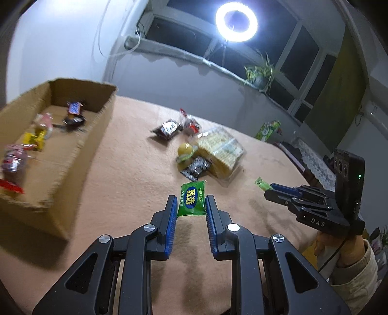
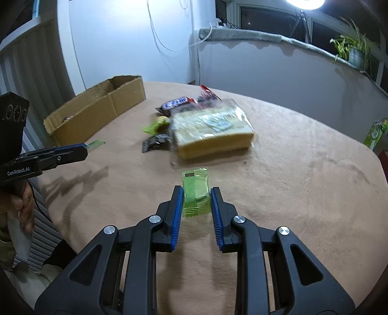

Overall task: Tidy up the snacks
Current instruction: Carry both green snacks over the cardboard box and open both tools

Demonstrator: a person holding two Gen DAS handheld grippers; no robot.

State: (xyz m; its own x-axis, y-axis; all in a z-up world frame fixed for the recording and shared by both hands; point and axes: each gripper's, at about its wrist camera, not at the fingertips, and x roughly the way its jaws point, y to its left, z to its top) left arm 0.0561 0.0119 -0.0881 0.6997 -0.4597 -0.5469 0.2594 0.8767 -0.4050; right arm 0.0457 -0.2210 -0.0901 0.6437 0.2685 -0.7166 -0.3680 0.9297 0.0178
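My left gripper is shut on a green snack packet with yellow lettering and holds it above the tan tablecloth. My right gripper is shut on a translucent green wrapped sweet, also held above the table. A cardboard box at the left holds several snacks. A pile of snacks lies mid-table: a large biscuit pack, dark sachets, a chocolate bar. The right gripper shows in the left wrist view; the left gripper shows in the right wrist view.
The round table has a tan cloth. A ring light and a potted plant stand by the window sill. A green carton stands beyond the table's far right edge.
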